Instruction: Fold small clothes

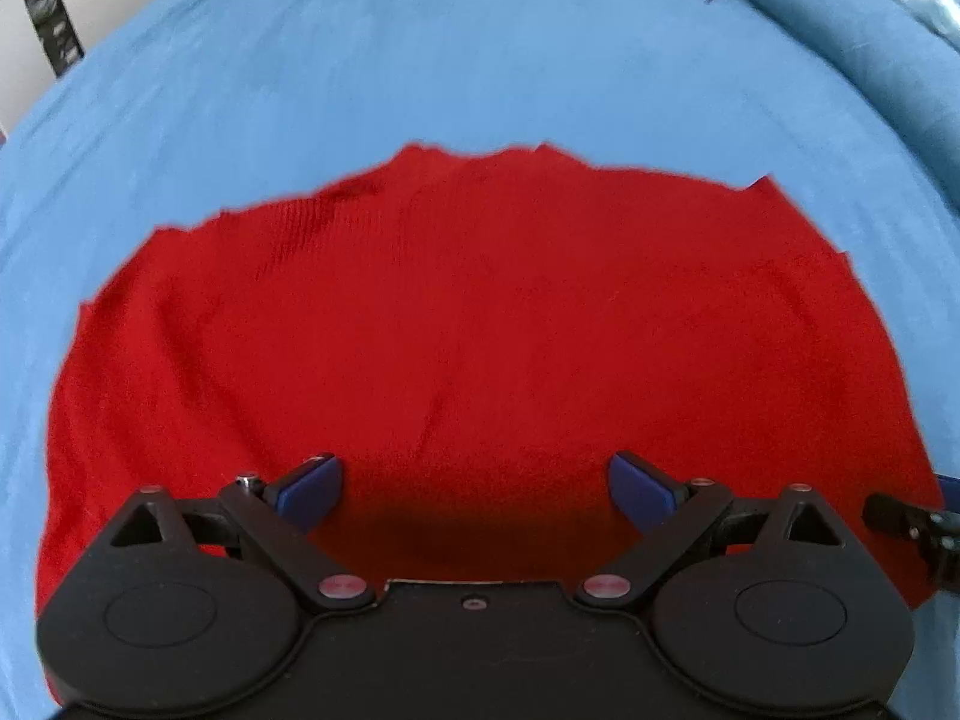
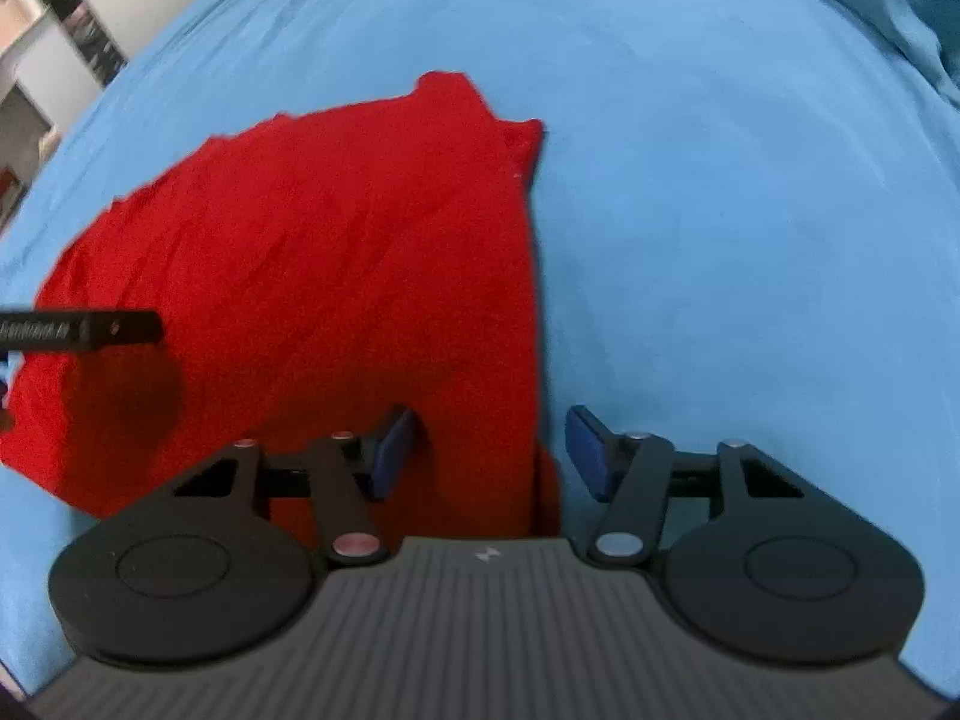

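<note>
- Red knitted garment (image 1: 456,324): lies spread flat on the blue fabric bed sheet (image 1: 420,48), faint creases across its surface, far edge uneven. In the right wrist view the same garment (image 2: 312,276) fills the left half of the frame, its right edge running straight toward the camera.
- Left gripper (image 1: 477,489), black linkage with blue pads: jaws spread wide, nothing between them; it sits over the near part of the garment and casts a dark shadow on the cloth. Contact with the cloth cannot be told.
- Right gripper (image 2: 489,453), black with blue pads and ribbed grey body: jaws apart, released. The garment's right edge passes between the pads; the left pad (image 2: 393,450) is over red cloth, the right pad over bare sheet.
- Rumpled blue bedding (image 1: 840,18): heaped at the far right of the sheet.
- White shelving (image 2: 54,42): beyond the sheet's far left edge.
</note>
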The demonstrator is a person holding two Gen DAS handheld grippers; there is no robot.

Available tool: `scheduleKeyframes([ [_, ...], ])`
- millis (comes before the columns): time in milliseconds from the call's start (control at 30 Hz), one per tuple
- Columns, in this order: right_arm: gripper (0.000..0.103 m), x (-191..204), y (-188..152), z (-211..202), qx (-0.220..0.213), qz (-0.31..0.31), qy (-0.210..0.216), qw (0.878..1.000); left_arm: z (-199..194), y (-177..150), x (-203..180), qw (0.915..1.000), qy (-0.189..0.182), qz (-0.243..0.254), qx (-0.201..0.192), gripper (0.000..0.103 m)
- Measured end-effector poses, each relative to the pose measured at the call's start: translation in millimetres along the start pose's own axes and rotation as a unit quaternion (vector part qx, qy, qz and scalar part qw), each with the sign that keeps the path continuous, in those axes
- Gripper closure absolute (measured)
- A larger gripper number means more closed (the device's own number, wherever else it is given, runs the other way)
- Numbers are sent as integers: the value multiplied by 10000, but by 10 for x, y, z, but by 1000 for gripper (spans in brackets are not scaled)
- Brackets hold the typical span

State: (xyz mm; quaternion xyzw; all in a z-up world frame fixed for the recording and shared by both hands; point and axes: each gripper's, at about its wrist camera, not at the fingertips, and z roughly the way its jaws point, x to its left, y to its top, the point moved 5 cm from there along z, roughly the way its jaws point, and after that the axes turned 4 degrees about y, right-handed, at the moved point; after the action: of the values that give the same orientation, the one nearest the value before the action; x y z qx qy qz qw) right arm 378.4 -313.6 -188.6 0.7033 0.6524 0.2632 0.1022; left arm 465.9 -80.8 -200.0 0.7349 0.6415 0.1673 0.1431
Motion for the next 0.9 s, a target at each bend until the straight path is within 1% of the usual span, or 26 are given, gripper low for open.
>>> scheduleKeyframes([
  [33, 39, 43, -13, 7, -14, -144, -3, 9999, 44, -4, 8, 10000, 4, -34, 81, 2],
  [67, 41, 77, -22, 12, -10, -259, -13, 9997, 82, -9, 19, 9998, 5, -69, 164, 0],
  [100, 46, 95, -27, 10, -19, -300, -13, 9995, 116, -19, 32, 9996, -3, -104, 253, 0],
  [200, 66, 89, -29, -11, 18, -216, 151, 9997, 219, -12, 84, 9987, -98, -193, 458, 0],
  [300, 77, 55, 0, -60, 80, 1, 254, 9996, 264, 28, 90, 9980, -121, -193, 593, 0],
  [400, 80, -14, 87, -163, 112, 588, 472, 9971, 271, 84, 70, 9971, -166, -107, 728, 0],
  [467, 80, 15, 192, -297, 29, 927, 670, 9934, 233, 159, 129, 9956, -327, -172, 859, 0],
  [500, 80, 66, 267, -383, -50, 1026, 788, 9916, 170, 201, 193, 9957, -437, -242, 774, 0],
  [533, 80, 139, 347, -481, -134, 1055, 908, 9902, 134, 318, 299, 9963, -496, -290, 643, 0],
  [600, 80, 400, 551, -683, -334, 903, 1149, 9887, -40, 381, 518, 9977, -442, -328, 401, 0],
  [633, 81, 554, 645, -760, -418, 794, 1289, 9876, -145, 405, 691, 9983, -387, -323, 296, 0],
  [733, 81, 1213, 916, -893, -560, 225, 1778, 9822, -389, 323, 1139, 9992, -288, -247, 122, 0],
  [767, 81, 1480, 978, -892, -541, -19, 1964, 9790, -456, 254, 1326, 9995, -228, -201, 106, 0],
  [833, 81, 2007, 1023, -811, -390, -479, 2402, 9687, -536, 97, 1634, 9998, -102, -149, 96, 0],
  [900, 81, 2543, 952, -618, -133, -1028, 2795, 9545, -533, -122, 1909, 9998, -4, -132, 157, 0],
])
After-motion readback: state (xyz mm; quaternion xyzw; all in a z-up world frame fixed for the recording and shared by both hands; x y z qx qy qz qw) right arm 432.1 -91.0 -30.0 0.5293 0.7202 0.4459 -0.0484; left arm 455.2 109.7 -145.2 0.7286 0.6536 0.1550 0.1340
